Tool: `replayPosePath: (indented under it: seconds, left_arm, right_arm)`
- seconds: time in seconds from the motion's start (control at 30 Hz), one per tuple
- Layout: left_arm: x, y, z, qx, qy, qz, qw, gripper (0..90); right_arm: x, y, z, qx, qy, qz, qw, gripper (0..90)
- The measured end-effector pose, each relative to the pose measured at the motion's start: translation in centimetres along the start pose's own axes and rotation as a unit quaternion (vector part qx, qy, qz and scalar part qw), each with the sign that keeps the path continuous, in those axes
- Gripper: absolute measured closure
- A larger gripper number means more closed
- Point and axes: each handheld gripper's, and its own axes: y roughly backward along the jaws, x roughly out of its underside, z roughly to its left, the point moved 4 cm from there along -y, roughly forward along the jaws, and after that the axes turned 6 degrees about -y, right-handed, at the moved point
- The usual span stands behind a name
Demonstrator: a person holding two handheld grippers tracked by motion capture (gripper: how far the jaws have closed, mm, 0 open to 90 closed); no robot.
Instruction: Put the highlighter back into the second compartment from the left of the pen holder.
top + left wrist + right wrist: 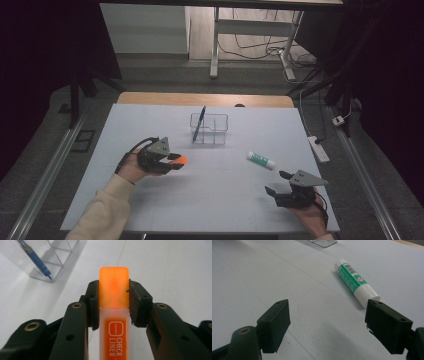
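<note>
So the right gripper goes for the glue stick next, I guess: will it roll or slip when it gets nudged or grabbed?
The glue stick is a round tube lying on its side on the flat table, so a nudge across it would probably roll it. Its glossy plastic may slip between the pads. It looks stiff and light, so the open right gripper should lift it easily.

left gripper (176,161) sat left of centre, jaws pointing right across the table, clamped from both sides on an orange marker (114,315) with its cap end past the pads (136,303). left hand (131,167) gripped the body from behind; cream sleeve (102,212) came in from the bottom edge, forearm angled up and right. right gripper (278,182) low at right, jaws wide apart, nothing between them, pointing up and left. right hand (310,212) behind it at the bottom edge.
</note>
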Motion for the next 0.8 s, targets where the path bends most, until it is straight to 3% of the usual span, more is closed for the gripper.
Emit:
replayPosePath:
  seconds: [0.47, 0.8]
  left_arm:
    - [-0.4, 1.6, 0.5, -0.03, 0.029, -0.038, 0.9984, 64.4]
    - [-0.5, 2.6, 1.0, -0.041, 0.059, -0.083, 0.9939, 64.4]
  right_arm:
    - [0.0, 0.0, 0.0, 0.0, 0.0, -0.001, 1.0, 19.5]
    - [0.0, 0.0, 0.0, 0.001, 0.0, 0.0, 1.0, 19.5]
